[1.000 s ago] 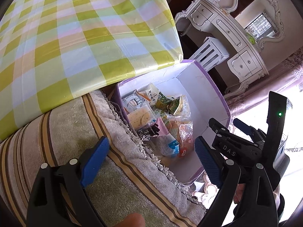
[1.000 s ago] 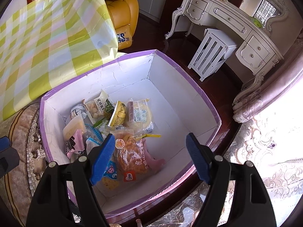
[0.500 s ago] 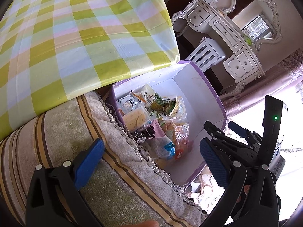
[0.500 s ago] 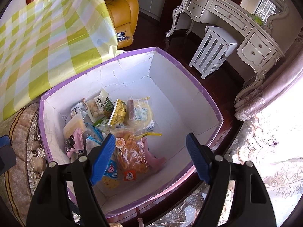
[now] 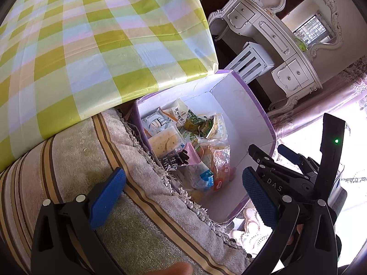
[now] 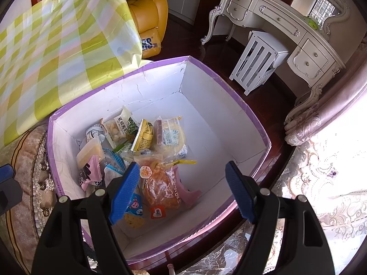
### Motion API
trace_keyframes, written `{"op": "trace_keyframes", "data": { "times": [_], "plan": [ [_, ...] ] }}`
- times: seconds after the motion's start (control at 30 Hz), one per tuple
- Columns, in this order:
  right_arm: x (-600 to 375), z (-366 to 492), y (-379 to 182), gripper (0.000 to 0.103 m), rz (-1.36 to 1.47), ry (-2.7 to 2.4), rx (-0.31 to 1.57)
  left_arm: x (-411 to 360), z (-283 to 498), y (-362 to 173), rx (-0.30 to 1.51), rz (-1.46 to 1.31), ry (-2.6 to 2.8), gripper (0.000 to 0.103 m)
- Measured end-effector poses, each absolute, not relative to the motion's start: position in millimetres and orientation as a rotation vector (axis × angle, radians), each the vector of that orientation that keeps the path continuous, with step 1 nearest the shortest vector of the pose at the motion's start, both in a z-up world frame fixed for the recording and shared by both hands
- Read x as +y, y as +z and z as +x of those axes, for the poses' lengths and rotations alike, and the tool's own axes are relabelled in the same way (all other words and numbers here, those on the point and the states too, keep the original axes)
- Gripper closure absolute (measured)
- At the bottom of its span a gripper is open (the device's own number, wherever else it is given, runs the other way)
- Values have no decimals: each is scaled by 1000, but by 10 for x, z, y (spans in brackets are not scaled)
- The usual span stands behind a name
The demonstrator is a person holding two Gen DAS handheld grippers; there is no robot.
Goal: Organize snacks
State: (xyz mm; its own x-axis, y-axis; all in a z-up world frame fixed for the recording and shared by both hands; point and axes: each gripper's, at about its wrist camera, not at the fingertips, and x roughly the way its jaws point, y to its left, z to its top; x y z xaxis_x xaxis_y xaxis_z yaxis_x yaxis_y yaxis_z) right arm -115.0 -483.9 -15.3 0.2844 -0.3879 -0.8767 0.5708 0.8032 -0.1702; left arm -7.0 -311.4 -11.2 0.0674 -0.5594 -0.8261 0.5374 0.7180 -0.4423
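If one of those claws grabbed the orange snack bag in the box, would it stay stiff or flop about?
The orange bag would probably flop: its clear film looks thin and wrinkled. It likely weighs little for its size, since it lies puffed on other packets. The glossy wrap may slip between the pads, and the pieces inside might crush under a hard squeeze.

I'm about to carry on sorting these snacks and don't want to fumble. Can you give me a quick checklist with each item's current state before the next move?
1. Left tongs open and holding nothing: ok; the jaws have just been opening, with nothing between them.
2. Right tongs open and holding nothing: ok.
3. Box open-topped and reachable: ok.
4. Snacks inside the box: ok, piled toward the side by the cushion.
5. Free space in the box: ok, the floor on the far side is bare.
6. Snacks left on the checked tablecloth: cannot tell; none on the visible part.
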Motion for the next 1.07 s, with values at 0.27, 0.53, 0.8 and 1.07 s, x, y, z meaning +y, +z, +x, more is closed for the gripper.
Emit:
{"op": "trace_keyframes", "data": {
  "times": [0.27,0.53,0.8,1.07],
  "plan": [
    [-4835,-1154,-166,26,191,-644,1112,-3105,-64,-115,1254,-29,-826,4],
    [-4846,-1167,-190,26,194,-645,1116,-3107,-63,-114,1252,-28,-825,4],
    [-4881,-1201,-212,26,213,-651,1118,-3204,-89,-113,1240,44,-800,4],
    [-4802,-1152,-89,26,226,-617,1092,-3154,-76,-45,1245,30,-805,4]
  ]
}}
